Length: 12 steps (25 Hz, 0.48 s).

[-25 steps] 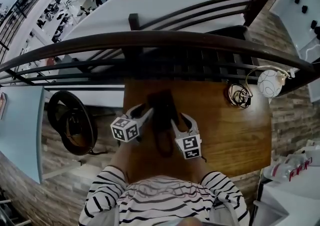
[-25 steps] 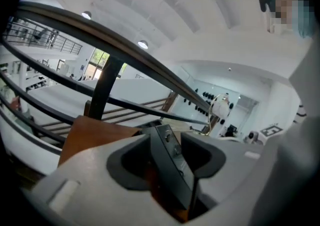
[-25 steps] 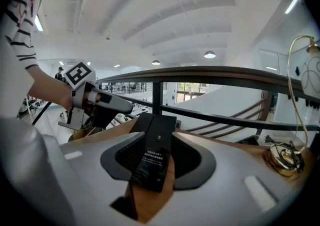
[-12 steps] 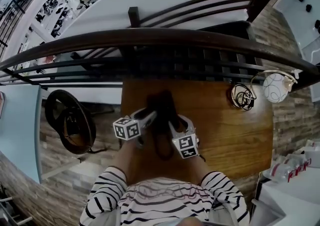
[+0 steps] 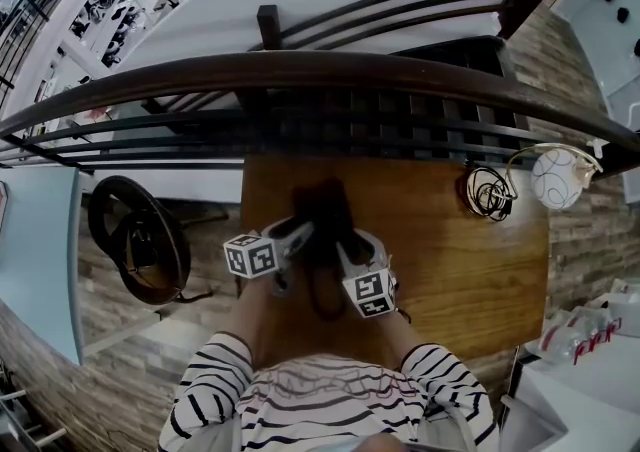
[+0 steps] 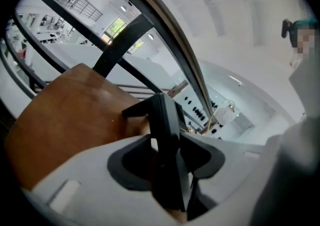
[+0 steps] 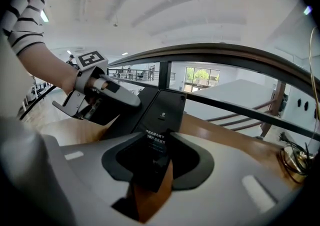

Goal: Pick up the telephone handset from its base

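A black telephone [image 5: 322,225] stands on the wooden table [image 5: 450,260] in front of me. My left gripper [image 5: 298,233] is at its left side and my right gripper [image 5: 350,248] at its right side. In the left gripper view a thin black edge of the telephone [image 6: 162,120] stands between the jaws of the left gripper [image 6: 167,155], with a slit of wood showing beside it. In the right gripper view a labelled black corner of the telephone [image 7: 162,110] lies between the jaws of the right gripper [image 7: 157,162]. Both pairs of jaws have just been closing and stand open around the phone. I cannot tell the handset from the base.
A coiled cable [image 5: 482,190] and a white round lamp [image 5: 556,178] lie at the table's far right corner. A dark curved railing [image 5: 300,70] runs just behind the table. A black ring-shaped object [image 5: 135,240] sits on the floor at the left, and bottles [image 5: 585,335] at the right.
Both grippers have sunk a little along the telephone's sides. The left one has rolled slightly. The telephone has not moved.
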Tool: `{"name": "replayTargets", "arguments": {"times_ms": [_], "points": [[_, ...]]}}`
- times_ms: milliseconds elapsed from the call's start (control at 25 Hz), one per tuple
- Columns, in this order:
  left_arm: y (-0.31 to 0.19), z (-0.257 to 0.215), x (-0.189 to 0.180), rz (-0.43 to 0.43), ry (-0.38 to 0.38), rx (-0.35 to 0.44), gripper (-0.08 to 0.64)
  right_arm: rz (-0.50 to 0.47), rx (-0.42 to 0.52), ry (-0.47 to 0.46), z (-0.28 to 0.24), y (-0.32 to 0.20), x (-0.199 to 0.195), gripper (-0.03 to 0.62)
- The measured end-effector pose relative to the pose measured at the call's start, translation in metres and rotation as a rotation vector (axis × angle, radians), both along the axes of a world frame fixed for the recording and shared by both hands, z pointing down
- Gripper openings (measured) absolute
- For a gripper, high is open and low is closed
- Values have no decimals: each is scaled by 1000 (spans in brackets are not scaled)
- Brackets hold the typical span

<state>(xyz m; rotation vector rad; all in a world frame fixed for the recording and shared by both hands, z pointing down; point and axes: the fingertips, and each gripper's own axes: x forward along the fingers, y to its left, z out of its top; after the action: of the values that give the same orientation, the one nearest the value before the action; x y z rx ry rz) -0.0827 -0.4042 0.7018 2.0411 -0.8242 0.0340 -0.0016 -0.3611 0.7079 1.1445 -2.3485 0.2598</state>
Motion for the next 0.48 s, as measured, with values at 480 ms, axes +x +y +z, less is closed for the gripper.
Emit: {"name": "replayTargets", "arguments": {"times_ms": [480], "points": [[12,3,14,53,45,-54,120,9,31,6,1,1,2,137]]}}
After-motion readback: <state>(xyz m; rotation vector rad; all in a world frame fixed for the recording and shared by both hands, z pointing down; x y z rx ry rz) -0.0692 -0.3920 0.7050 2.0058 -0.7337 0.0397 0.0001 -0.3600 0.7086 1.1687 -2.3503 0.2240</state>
